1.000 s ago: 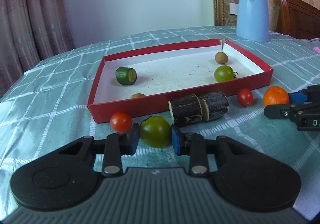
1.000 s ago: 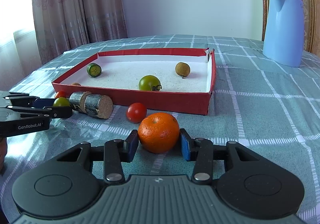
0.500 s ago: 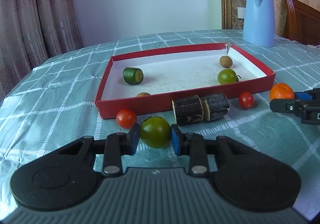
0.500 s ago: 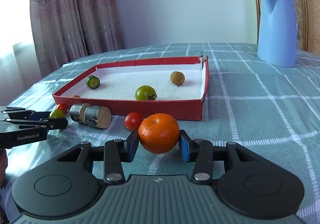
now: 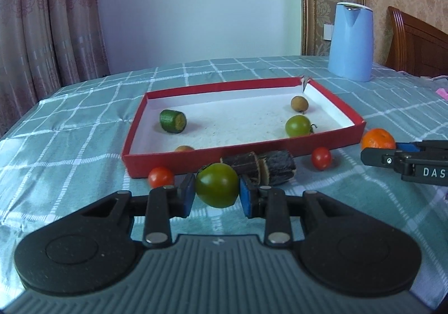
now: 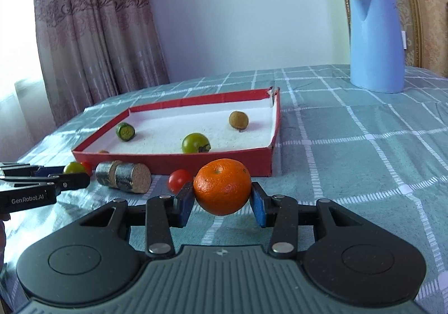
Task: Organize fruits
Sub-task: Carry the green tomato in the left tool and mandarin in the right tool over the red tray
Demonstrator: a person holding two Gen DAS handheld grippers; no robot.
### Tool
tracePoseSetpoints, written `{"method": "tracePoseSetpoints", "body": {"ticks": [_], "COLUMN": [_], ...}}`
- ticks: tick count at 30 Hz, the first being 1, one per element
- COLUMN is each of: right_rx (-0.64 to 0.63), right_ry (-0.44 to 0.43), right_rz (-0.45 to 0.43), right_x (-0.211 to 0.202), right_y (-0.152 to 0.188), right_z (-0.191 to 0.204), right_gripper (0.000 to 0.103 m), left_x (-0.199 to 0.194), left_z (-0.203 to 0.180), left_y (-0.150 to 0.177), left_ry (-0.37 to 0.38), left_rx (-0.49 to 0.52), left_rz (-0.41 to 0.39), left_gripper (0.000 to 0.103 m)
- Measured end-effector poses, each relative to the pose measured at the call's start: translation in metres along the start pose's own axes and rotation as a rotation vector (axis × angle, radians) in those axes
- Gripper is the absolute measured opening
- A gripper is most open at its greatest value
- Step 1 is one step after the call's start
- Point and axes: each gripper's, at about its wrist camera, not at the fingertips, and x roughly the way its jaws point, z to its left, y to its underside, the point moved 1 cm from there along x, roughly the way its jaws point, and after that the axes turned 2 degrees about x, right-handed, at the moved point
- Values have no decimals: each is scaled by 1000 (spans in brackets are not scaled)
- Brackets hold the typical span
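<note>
My left gripper [image 5: 217, 196] is shut on a green tomato [image 5: 217, 184], held just above the cloth in front of the red tray [image 5: 173, 164]. My right gripper [image 6: 222, 200] is shut on an orange [image 6: 222, 186], lifted near the tray's right front corner [image 6: 268, 160]. Inside the tray lie a green cucumber piece [image 5: 173, 121], a green tomato [image 5: 298, 126], a brown longan [image 5: 299, 103] and another small brown fruit [image 5: 184, 148] by the front wall. Two red cherry tomatoes [image 5: 160, 177] [image 5: 321, 157] and two dark sugarcane pieces [image 5: 273, 167] lie on the cloth before the tray.
A blue kettle [image 5: 351, 41] stands behind the tray to the right. A wooden chair back [image 5: 417, 45] rises at the far right. Curtains [image 5: 42, 20] hang at the left. The table carries a green checked cloth [image 5: 70, 146].
Both grippers have risen with their fruits: the green tomato and the orange now hang above the cloth. Both views have tilted upward, so the tray sits lower in the picture.
</note>
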Motion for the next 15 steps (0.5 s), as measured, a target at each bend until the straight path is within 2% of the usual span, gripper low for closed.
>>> {"method": "tracePoseSetpoints", "body": {"ticks": [8, 15], "right_rx": [11, 20], "right_ry": [3, 0], "right_rz": [13, 23], "right_x": [2, 3], "right_y": [-1, 0], "right_z": [-1, -2], "right_gripper": [42, 42], "left_x": [20, 64], "left_z": [2, 12], "left_y": [-32, -52], "left_ry": [23, -22], "left_rx": [-45, -89], "left_rz": [-9, 42], "left_gripper": [30, 30]}}
